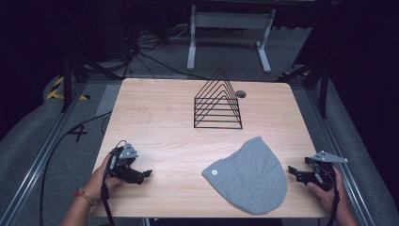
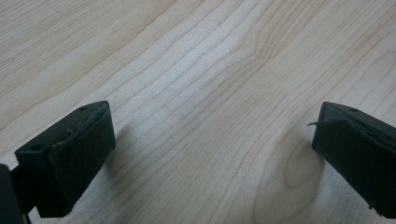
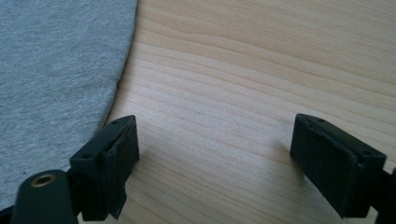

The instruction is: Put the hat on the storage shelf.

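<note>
Beside the grey beanie [image 1: 249, 175], just off its right edge, the right claw [image 1: 298, 172] is being held low over the worktop [image 1: 160, 122] with its jaws standing wide and nothing between them. Seen in the right gripper view, the right claw [image 3: 215, 154] is being framed by bare wood, while the curved edge of the grey beanie [image 3: 56, 79] is lying just beside one jaw, not touching it as far as can be told. Well apart from the beanie, on its left, the left claw [image 1: 141, 175] is likewise being held wide and empty above bare wood, as its own view confirms [image 2: 212, 140].

The beanie itself is lying flat near the front edge of the worktop, its round pale tag [image 1: 212, 173] turned toward the left claw. Beyond the beanie, toward the far side, a black wire rack [image 1: 218, 101] is standing upright and apart from it.

The step in hand is being judged as an approach to the cloth. For a clean pick, the right claw is best being slid in low so that one jaw is passed under the edge and only the hem is pinched, not the wood. The left claw is best being brought across to the tagged end, so that the fabric is lifted evenly and not dragged.
</note>
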`<state>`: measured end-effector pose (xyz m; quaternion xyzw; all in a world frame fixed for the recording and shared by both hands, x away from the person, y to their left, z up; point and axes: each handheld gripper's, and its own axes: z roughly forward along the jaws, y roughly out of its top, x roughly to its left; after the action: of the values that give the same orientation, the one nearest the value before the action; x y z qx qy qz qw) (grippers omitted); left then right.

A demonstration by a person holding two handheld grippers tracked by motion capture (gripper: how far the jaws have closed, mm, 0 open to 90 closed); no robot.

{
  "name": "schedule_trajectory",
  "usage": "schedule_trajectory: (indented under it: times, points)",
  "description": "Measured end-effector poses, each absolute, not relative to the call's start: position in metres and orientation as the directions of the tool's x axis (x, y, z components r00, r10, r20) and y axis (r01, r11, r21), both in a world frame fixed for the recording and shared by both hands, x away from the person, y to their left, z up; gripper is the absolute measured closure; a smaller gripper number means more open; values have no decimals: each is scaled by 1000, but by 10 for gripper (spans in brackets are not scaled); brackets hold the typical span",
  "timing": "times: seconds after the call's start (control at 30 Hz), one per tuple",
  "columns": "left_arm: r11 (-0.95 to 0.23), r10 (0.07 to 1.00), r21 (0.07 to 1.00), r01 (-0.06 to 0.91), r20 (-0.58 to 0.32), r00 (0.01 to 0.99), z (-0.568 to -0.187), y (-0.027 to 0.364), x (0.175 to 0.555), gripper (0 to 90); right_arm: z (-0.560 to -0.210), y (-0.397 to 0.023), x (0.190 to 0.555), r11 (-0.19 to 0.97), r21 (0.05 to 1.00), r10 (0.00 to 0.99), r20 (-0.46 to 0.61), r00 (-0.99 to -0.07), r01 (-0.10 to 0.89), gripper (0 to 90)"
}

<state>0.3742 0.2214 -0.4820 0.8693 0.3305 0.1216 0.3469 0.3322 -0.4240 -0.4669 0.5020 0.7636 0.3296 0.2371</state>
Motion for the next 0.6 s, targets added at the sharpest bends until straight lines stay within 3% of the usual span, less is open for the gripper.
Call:
schedule_trajectory:
  times: [0.13,0.6]
  points:
    - [-521,691,677,520,-23,722,-481,216,374,0,-467,-424,332,274,743,923,-24,-385,611,172]
    - [-532,668,687,495,-19,744,-482,213,375,0,-466,-427,333,286,741,917,-28,-398,607,185]
